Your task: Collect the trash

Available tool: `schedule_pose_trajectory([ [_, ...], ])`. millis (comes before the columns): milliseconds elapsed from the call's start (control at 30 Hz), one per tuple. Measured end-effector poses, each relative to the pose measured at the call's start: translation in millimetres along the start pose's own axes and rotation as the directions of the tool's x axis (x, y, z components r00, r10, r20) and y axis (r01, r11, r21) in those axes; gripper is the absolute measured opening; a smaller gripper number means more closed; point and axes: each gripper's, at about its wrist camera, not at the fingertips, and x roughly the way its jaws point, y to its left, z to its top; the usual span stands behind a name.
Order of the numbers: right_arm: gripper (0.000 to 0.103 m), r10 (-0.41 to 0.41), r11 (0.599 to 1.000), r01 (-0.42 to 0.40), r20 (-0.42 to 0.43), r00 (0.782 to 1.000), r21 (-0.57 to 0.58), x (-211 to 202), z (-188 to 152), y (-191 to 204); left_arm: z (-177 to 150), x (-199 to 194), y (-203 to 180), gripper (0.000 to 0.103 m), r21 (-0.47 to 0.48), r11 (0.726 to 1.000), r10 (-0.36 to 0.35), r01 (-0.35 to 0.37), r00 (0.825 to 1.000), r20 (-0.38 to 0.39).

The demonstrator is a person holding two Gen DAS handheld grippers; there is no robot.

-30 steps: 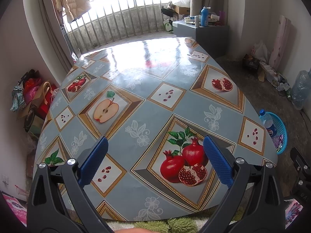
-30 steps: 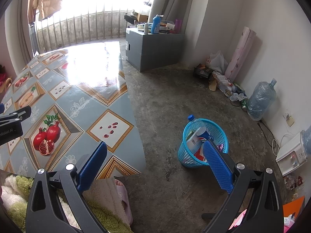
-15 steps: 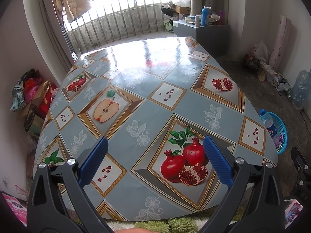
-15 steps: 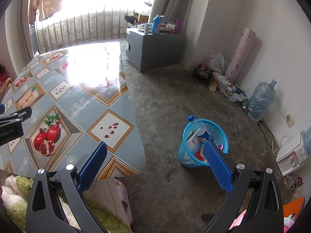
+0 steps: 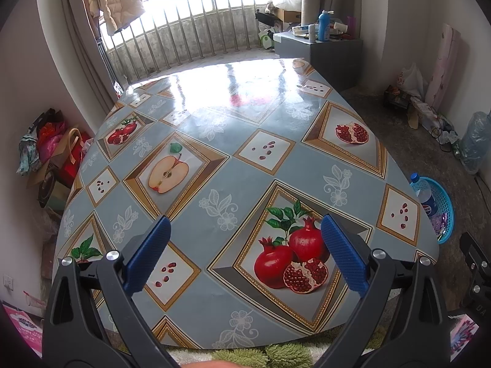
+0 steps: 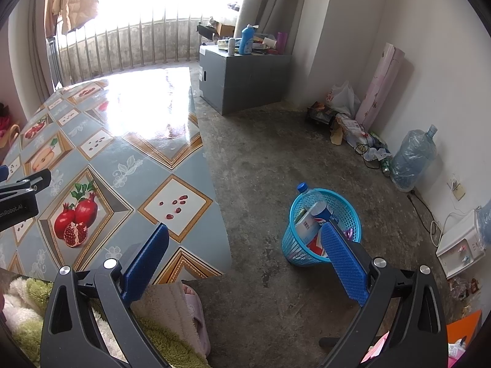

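Left wrist view: my left gripper [image 5: 245, 256] is spread wide, empty, above the near end of the glossy fruit-print tablecloth table [image 5: 214, 153]. My right gripper [image 6: 245, 262] is also released, holding nothing, over the concrete floor [image 6: 276, 141]. Blue plastic mesh trash basket [image 6: 294, 245] stands right of the table; a blue-capped plastic cola bottle [image 6: 313, 204] leans inside.

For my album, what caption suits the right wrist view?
Open right gripper above a blue basket holding a plastic bottle.

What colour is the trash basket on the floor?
Bright blue mesh basket, seen best in the right wrist view, with a bottle in it.
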Motion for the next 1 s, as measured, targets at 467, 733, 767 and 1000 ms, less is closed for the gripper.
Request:
schedule_pose_trajectory([
  [467,0.096,0.001,1.000,-0.001,0.000,1.000,0.001,-0.1,0.0,0.2,0.4,0.2,0.4,0.094,0.000,1.000,0.000,0.000,1.000,-0.002],
  [733,0.096,0.000,1.000,0.000,0.000,1.000,0.002,-0.5,-0.2,1.1,-1.5,0.4,1.3,0.094,-0.001,1.000,0.000,0.000,1.000,-0.003],
  [767,0.096,0.000,1.000,0.000,0.000,1.000,0.002,-0.4,-0.3,1.0,-0.1,0.9,0.9,0.094,0.000,1.000,0.000,0.000,1.000,-0.003],
  [1000,0.096,0.000,1.000,0.000,0.000,1.000,0.003,-0.6,-0.4,1.5,-1.1,0.7,1.4,0.094,0.000,1.000,0.000,0.000,1.000,-0.004],
])
